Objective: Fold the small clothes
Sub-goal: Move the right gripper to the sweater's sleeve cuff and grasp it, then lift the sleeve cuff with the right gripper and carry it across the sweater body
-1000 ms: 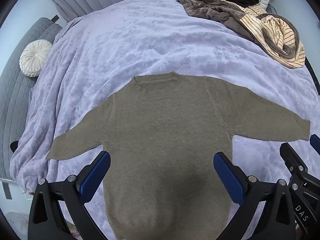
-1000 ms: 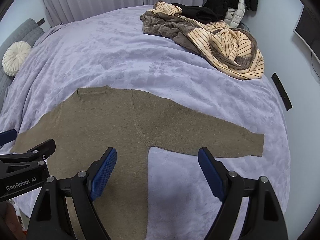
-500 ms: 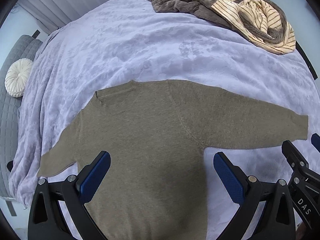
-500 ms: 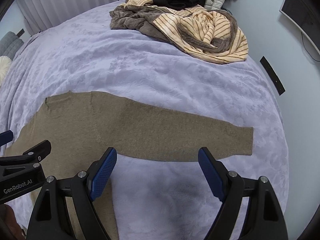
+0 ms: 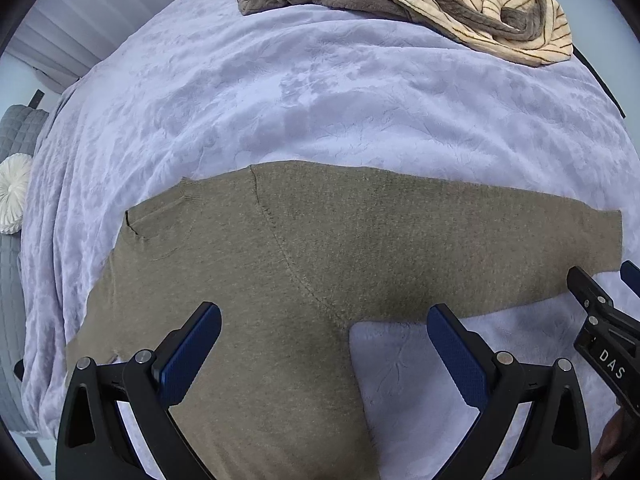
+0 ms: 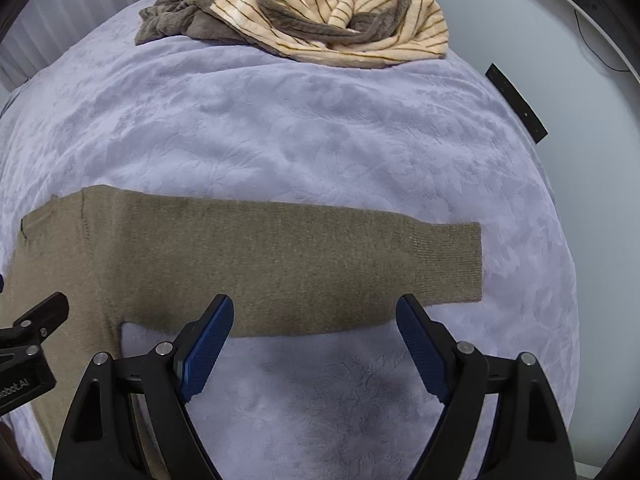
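An olive-brown knit sweater (image 5: 280,280) lies flat on the lavender bedspread (image 5: 320,100), neckline to the left and its right sleeve (image 6: 320,264) stretched out to the right, ribbed cuff (image 6: 448,264) at the end. My left gripper (image 5: 324,356) hovers open over the armpit where body and sleeve meet, nothing between its blue pads. My right gripper (image 6: 314,348) hangs open just below the middle of the sleeve, over bare bedspread (image 6: 320,140). Each gripper's black frame shows at the edge of the other's view.
A heap of brown and striped cream clothes (image 6: 320,16) sits at the far side of the bed, also seen as a clothes pile (image 5: 420,4) in the left wrist view. A round white cushion (image 5: 12,192) rests on a grey surface at the left. The bed's right edge drops off near a wall.
Both grippers have moved right along the sweater and closer to it: the left from over the body to the armpit, the right out along the sleeve. Both stay open.
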Demonstrator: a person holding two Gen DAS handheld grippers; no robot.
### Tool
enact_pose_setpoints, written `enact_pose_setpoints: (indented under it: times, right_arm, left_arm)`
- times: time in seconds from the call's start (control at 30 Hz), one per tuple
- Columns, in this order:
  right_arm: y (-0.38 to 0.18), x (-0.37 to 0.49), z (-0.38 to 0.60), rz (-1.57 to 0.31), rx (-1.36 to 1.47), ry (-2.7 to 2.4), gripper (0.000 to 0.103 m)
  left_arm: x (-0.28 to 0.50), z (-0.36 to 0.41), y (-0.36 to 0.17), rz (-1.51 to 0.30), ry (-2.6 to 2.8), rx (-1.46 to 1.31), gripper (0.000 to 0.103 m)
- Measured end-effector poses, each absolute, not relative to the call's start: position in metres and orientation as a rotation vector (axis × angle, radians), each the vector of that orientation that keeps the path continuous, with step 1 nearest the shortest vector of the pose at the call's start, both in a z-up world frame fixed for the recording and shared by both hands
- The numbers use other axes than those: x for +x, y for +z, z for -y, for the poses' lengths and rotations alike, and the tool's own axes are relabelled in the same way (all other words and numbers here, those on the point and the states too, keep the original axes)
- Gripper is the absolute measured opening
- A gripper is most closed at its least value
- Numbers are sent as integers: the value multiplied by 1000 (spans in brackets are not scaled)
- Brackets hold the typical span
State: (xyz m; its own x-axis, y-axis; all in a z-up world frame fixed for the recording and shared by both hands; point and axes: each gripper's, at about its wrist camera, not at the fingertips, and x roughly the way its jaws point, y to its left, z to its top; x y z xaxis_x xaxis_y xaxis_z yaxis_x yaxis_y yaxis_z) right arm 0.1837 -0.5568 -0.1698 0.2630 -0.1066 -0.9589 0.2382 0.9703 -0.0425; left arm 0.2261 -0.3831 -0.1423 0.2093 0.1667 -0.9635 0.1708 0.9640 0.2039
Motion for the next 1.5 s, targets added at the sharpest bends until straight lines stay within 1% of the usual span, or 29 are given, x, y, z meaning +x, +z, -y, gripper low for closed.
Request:
enact_pose_setpoints:
  times: [0.2,0.33,0.4,0.5,0.6,0.63,0.67,0.7,0.73,0.77,0.8,0.83,1.13,1.5]
  right_arm:
    - [-204,182,603,-1319,163,-326,86]
    - [-228,176,639,-1320,261,-378,85]
    - [-243,172,660,-1308,369,-386,80]
    - [-257,168,687,-1238,557,-372,79]
    - [-253,176,694,-1158,589,-355,78]
    - [-250,180,694,-1142,588,-340,73]
    - [-248,185,694,-1129,586,-322,66]
    - [-246,189,693,-1119,589,-301,62]
    - [-245,191,692,-1116,592,-283,52]
    - [-244,191,690,-1119,592,-273,39]
    - [-244,189,689,-1122,595,-265,29]
    - [-242,187,688,-1123,611,-248,13]
    - [-184,161,667,-1007,587,-192,12]
    - [-128,154,591,-1009,501,-122,12]
  left_arm:
    - [231,386,-160,-1398,0,300,103]
    - [230,385,-167,-1414,2,299,103]
    - [229,383,-168,-1421,5,297,103]
    - [226,380,-168,-1425,9,299,103]
    - [225,376,-167,-1428,16,298,103]
    - [224,374,-166,-1429,19,296,103]
    - [223,372,-166,-1430,21,294,103]
    - [222,371,-165,-1430,23,292,103]
    - [222,369,-164,-1430,24,289,103]
    - [220,367,-162,-1428,26,286,103]
    - [219,366,-160,-1426,27,283,103]
    - [218,364,-158,-1424,27,281,103]
    - [204,336,-141,-1404,56,236,103]
    - [170,271,-107,-1354,98,174,103]
